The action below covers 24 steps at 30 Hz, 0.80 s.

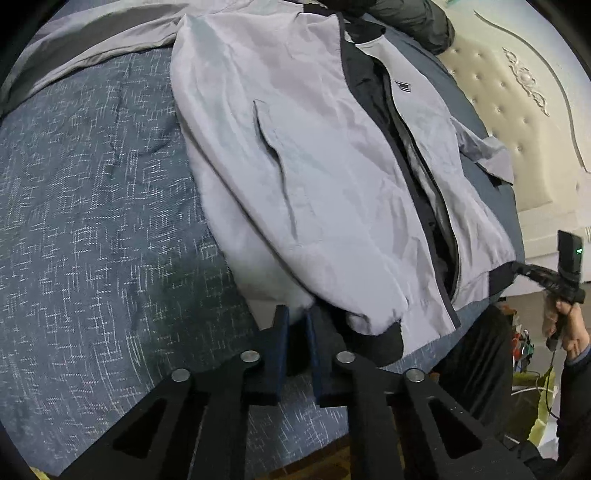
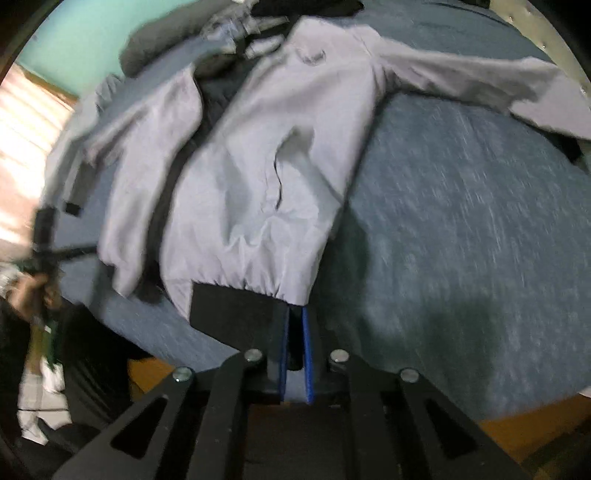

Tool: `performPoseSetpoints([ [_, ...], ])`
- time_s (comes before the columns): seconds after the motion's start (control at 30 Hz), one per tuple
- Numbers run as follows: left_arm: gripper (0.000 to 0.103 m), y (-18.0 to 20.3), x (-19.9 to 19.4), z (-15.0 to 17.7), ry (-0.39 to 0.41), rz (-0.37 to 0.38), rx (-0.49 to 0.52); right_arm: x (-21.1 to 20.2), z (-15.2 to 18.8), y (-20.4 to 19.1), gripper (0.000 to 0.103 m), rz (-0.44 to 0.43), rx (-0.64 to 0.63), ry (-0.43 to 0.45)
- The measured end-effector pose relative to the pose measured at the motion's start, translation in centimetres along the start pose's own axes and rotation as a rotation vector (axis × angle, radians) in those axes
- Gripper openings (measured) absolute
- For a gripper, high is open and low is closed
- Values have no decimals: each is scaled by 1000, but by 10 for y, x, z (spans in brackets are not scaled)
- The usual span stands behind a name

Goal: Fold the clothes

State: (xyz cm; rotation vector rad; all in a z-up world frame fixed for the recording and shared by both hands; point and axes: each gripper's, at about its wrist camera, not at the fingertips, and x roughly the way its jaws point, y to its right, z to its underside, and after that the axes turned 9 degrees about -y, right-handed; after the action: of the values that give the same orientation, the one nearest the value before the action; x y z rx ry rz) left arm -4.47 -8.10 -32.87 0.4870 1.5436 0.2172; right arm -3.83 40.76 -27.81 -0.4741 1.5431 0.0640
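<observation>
A light grey jacket (image 1: 314, 166) with black trim lies front-up and unzipped on the bed, sleeves spread out. In the left wrist view my left gripper (image 1: 295, 314) is shut on the jacket's bottom hem at one corner, with pale fabric pinched between its pads. The right gripper (image 1: 524, 269), held in a hand (image 1: 569, 325), grips the black hem band at the far corner. In the blurred right wrist view the right gripper (image 2: 295, 312) is shut on the corner of the jacket's (image 2: 266, 184) black hem band. The left gripper (image 2: 85, 251) shows blurred at the opposite hem corner.
A blue-grey patterned bedspread (image 1: 92, 221) covers the bed. A cream tufted headboard (image 1: 517, 110) stands at the right. Dark clothes (image 1: 413, 22) are heaped beyond the jacket's collar. Wooden floor (image 2: 517, 424) shows past the bed's near edge.
</observation>
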Motion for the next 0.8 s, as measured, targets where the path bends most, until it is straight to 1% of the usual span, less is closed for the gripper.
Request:
performPoseSetpoints([
  [0.17, 8, 1, -8, 3, 8, -1, 6, 22, 7, 12, 7, -7, 53, -48],
  [0.23, 8, -1, -7, 1, 10, 7, -9, 20, 3, 15, 8, -1, 80, -38],
  [0.3, 10, -8, -9, 2, 7, 18, -29, 10, -2, 17, 8, 16, 93, -6],
  [0.37, 17, -15, -10, 4, 4, 29, -50, 0, -9, 18, 8, -6, 100, 29],
  [0.4, 27, -18, -8, 6, -6, 40, -57, -6, -14, 17, 10, -18, 100, 45],
  [0.43, 36, -20, -6, 8, -17, 52, -63, -8, -17, 17, 17, -22, 100, 49],
  [0.47, 39, -21, -2, 9, -25, 59, -67, -8, -21, 17, 27, -24, 99, 47],
  [0.5, 40, -22, 2, 8, -33, 66, -70, -6, -25, 15, 30, -31, 98, 41],
  [0.63, 41, -21, 16, 4, -50, 73, -78, 9, -35, 11, 31, -73, 98, 7],
  [0.7, 41, -23, 21, 1, -51, 72, -83, 16, -37, 13, 34, -81, 98, -14],
  [0.73, 39, -24, 23, 0, -51, 69, -83, 20, -38, 14, 37, -84, 97, -24],
  [0.8, 37, -23, 26, -3, -52, 60, -69, 30, -41, 14, 37, -88, 102, -40],
])
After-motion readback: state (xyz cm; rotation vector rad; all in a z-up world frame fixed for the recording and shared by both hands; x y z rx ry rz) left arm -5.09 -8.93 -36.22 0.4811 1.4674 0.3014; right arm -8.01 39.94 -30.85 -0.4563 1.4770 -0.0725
